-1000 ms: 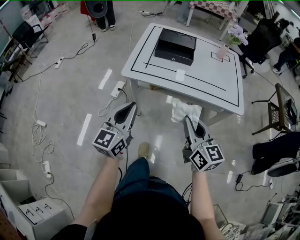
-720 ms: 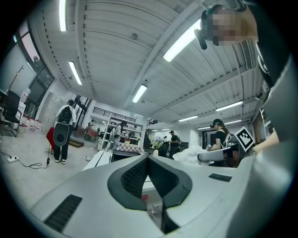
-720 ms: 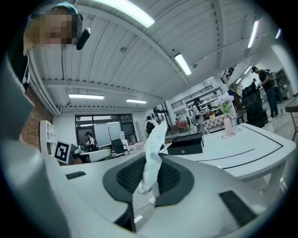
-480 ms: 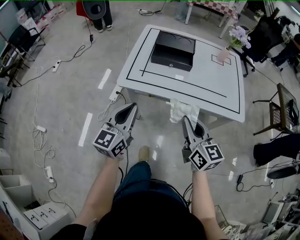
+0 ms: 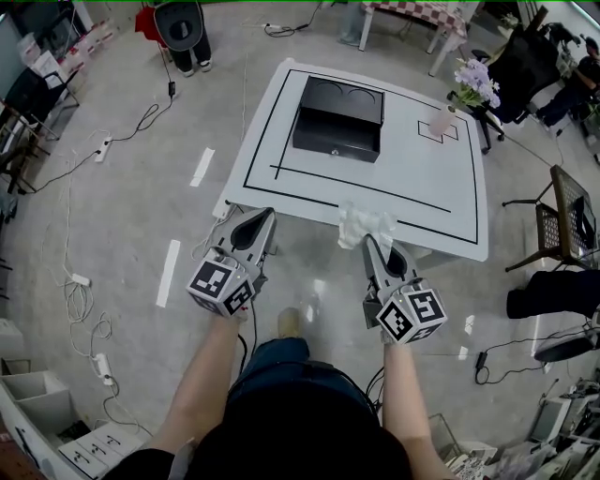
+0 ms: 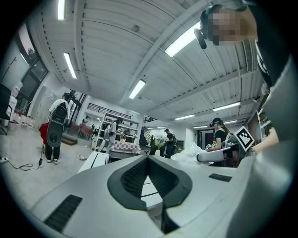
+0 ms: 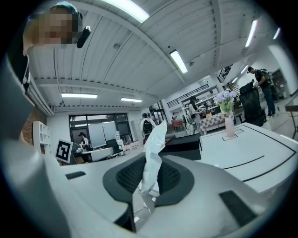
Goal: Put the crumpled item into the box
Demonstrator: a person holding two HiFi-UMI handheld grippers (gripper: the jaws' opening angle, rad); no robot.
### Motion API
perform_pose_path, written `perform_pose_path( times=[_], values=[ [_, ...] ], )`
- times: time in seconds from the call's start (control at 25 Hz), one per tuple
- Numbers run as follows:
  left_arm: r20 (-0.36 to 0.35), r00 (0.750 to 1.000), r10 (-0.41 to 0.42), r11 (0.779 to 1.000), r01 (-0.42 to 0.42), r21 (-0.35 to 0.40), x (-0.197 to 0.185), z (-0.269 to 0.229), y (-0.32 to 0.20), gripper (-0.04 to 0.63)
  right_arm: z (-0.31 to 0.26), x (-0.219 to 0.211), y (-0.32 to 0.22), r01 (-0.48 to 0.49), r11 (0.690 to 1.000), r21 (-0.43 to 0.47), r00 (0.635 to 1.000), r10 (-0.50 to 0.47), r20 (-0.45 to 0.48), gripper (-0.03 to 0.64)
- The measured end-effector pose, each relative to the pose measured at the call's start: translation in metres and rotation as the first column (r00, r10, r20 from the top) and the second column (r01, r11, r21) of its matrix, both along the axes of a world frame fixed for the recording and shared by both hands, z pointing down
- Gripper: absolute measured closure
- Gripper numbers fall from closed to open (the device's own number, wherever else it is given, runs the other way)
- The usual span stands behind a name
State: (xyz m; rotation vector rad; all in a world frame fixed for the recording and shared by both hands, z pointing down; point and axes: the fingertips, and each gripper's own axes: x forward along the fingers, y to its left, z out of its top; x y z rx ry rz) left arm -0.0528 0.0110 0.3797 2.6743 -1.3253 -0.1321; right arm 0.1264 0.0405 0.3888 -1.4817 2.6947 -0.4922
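A crumpled white item [image 5: 364, 225] hangs from my right gripper [image 5: 372, 242], which is shut on it right at the near edge of the white table [image 5: 412, 178]. In the right gripper view the item [image 7: 152, 153] stands up between the dark pads [image 7: 171, 179]. The black open box [image 5: 337, 120] sits on the far left part of the table, well ahead of both grippers, and shows low behind the item in the right gripper view [image 7: 184, 142]. My left gripper [image 5: 263, 215] is shut on nothing, level, just short of the table's near left corner; its tips [image 6: 148, 160] meet.
A vase of purple flowers [image 5: 446, 111] stands on the table's far right. Cables and power strips [image 5: 94, 150] lie on the floor at left. A chair [image 5: 562, 220] is at the right, a standing person [image 5: 183, 23] beyond the table, and storage boxes [image 5: 28, 398] at the lower left.
Both grippers have travelled forward towards the table, which now lies closer. The crumpled item has gone from hanging over the floor to reaching the table's near edge. The grip looks the same.
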Motion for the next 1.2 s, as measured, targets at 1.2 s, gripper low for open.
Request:
perform_pose_path(
  times=[1.2],
  values=[
    [-0.016,0.999,0.042,0.999,-0.042,-0.012,-0.034,0.020,-0.123,0.594,0.007,-0.029,-0.119,-0.074,0.997,0.006,0.997,0.074,-0.012,0.565]
  ],
)
